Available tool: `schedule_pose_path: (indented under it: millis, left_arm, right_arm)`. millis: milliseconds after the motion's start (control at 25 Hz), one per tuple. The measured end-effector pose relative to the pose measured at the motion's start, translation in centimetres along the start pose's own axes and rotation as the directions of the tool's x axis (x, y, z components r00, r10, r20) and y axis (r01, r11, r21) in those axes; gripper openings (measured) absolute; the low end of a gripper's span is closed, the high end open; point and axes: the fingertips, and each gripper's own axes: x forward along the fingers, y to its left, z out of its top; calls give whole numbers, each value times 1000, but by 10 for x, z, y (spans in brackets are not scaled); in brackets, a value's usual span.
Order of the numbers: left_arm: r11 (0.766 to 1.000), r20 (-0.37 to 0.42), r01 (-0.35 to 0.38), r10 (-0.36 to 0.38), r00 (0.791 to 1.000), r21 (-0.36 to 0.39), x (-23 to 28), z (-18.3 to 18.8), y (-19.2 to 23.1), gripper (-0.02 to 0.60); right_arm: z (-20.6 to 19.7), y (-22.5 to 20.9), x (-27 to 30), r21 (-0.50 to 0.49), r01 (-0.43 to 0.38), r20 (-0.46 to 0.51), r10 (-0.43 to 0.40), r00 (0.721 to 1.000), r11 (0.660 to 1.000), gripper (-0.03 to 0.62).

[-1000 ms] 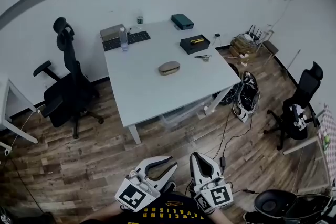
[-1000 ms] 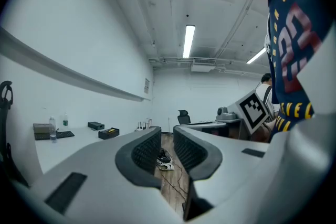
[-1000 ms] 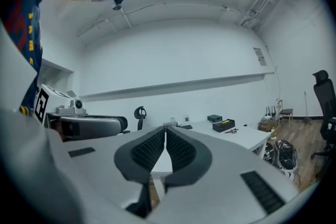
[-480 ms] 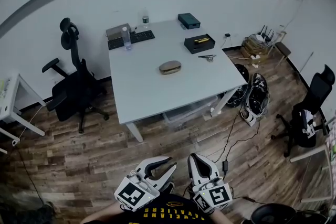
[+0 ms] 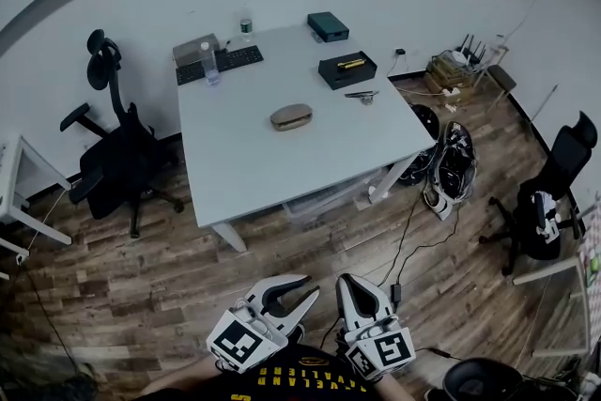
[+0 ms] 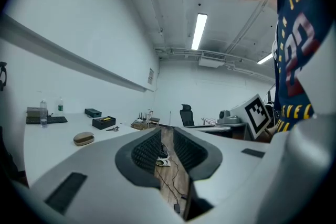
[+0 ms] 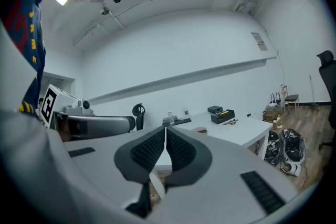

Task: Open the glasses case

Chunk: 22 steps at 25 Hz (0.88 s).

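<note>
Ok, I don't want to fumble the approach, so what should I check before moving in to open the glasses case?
1. Glasses case found: ok; it lies closed near the middle of the white table.
2. Case within reach: not ok; both grippers are well short of the table, over the wood floor.
3. Left gripper empty, jaws apart: ok.
4. Right gripper ready to grasp: not ok; its jaws are together, with nothing between them.
5. Room around the case: ok; the black tray and keyboard lie apart from it.
6. Which way the case's opening faces: cannot tell.
</note>
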Motion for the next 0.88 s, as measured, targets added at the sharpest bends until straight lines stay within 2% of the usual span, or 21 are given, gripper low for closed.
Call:
schedule_pose_path:
  millis: [320,600,880]
  left_arm:
    - [999,17,32,-31,999,-21,33,10,57,83]
    - [999,55,54,-54,997,6,50,30,118,83]
    - [999,74,44,-43,996,-4,55,35,175,83]
  right_arm:
    - [9,-28,55,8,25,-23,-25,999,1000,21]
    - [28,-39,114,-18,46,-30,-47,998,999,21]
    - [36,-45,162,-30,65,-44,-66,997,997,21]
